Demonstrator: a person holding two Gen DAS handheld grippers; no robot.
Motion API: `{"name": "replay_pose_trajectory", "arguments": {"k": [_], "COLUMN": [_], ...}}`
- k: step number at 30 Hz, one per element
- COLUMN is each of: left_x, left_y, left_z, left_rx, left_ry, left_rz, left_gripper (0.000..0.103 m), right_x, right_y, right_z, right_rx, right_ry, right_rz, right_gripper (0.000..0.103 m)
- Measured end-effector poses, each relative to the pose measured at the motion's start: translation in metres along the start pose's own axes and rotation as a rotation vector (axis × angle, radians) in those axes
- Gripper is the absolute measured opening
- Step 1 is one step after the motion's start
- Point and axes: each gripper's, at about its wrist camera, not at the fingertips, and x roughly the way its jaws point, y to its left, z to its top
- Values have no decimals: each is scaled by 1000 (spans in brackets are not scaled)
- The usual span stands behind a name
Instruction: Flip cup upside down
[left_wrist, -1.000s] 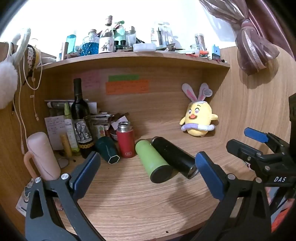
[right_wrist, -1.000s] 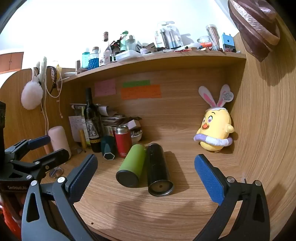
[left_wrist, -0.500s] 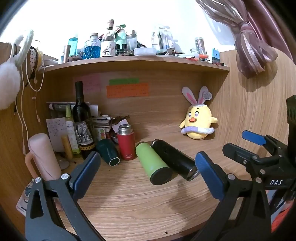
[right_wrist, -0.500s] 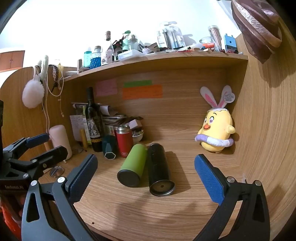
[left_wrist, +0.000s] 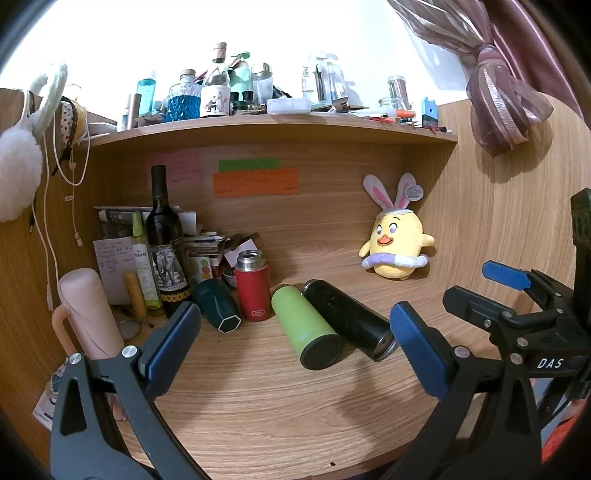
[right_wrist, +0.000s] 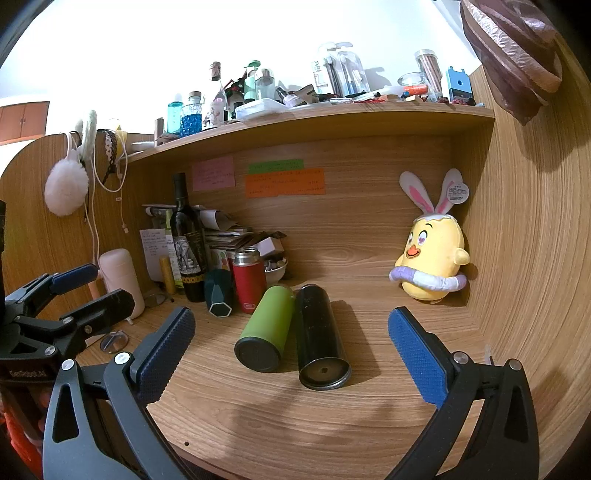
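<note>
A green flask (left_wrist: 306, 328) (right_wrist: 267, 328) and a black flask (left_wrist: 347, 323) (right_wrist: 320, 336) lie side by side on the wooden desk (left_wrist: 280, 417), bases toward me. A red flask (left_wrist: 253, 286) (right_wrist: 248, 278) stands upright behind them, lid off. A dark teal cup (left_wrist: 217, 308) (right_wrist: 219, 295) lies tilted left of it. My left gripper (left_wrist: 295, 347) is open and empty, short of the flasks. My right gripper (right_wrist: 291, 350) is open and empty, with the two lying flasks between its fingers in view but farther away.
A wine bottle (left_wrist: 164, 243), small bottles, papers and a pink cup (left_wrist: 88, 314) crowd the left back corner. A yellow plush chick (left_wrist: 395, 247) (right_wrist: 432, 266) sits at the back right. A cluttered shelf (left_wrist: 280, 123) hangs overhead. A small round mirror (right_wrist: 114, 340) lies on the desk.
Both views have shifted slightly, the cameras tilting a little. The flasks and both grippers stay as they were.
</note>
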Motion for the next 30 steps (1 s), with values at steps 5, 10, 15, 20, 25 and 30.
{"name": "replay_pose_trajectory", "arguments": {"k": [5, 10, 15, 20, 25, 30], "left_x": [0, -1, -1, -1, -1, -1], "left_y": [-1, -1, 3, 3, 4, 3], "left_z": [-1, -1, -1, -1, -2, -2], "left_rx": [-1, -9, -23, -23, -23, -22], "left_ry": [-1, 2, 5, 5, 3, 2], "left_rz": [2, 1, -1, -1, -2, -4], "left_gripper": [103, 103, 103, 103, 103, 103], "right_x": [1, 1, -2, -2, -3, -3], "right_y": [1, 0, 5, 7, 8, 7], "right_z": [0, 1, 0, 0, 1, 1], "right_rx": [0, -2, -10, -14, -15, -14], "right_ry": [0, -1, -3, -4, -4, -4], "right_rz": [1, 1, 9, 10, 10, 11], "right_gripper": [103, 103, 103, 103, 103, 103]}}
